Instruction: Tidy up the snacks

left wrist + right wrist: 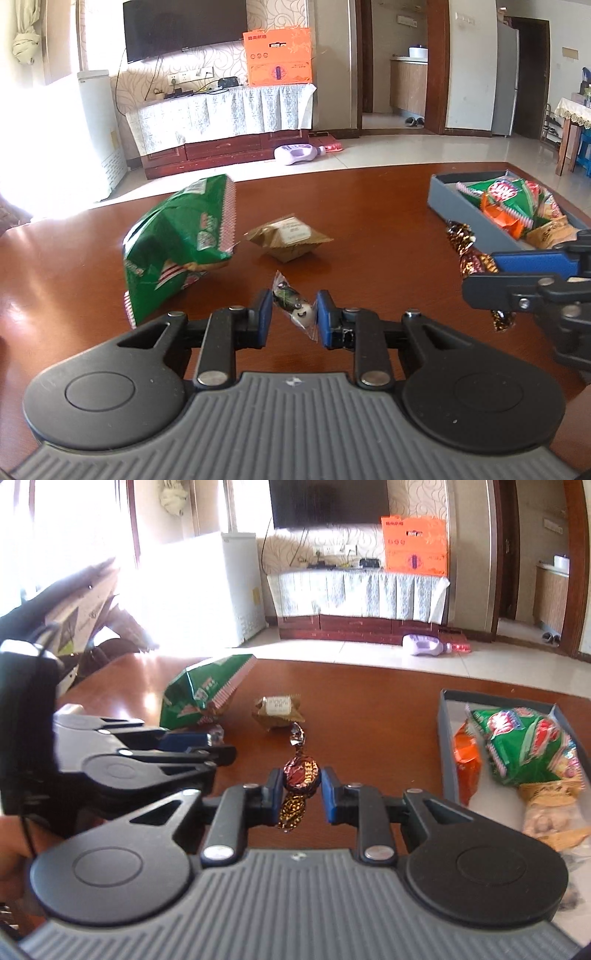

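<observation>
The big brown wooden tabletop holds a grey box tray near its right edge. The tray already has some snacks in it: a green puffy bag, an orange packet and a tan packet. So I think the job is partly done.

A big green crinkly chip bag sits toward the far left of the tabletop and is not yet put away. Just beside it, near the middle, lies a small gold-brown wrapped cake. It waits too.

The right gripper is held just above the wood, to the left of the tray. Its blue fingers pinch a shiny brown twisted candy between them.

The left gripper is low over the near middle of the tabletop. A tiny clear-wrapped sweet with dark and white bits sits between its blue fingers, which look closed on it.

Both little sweets most likely go into the tray next.
</observation>
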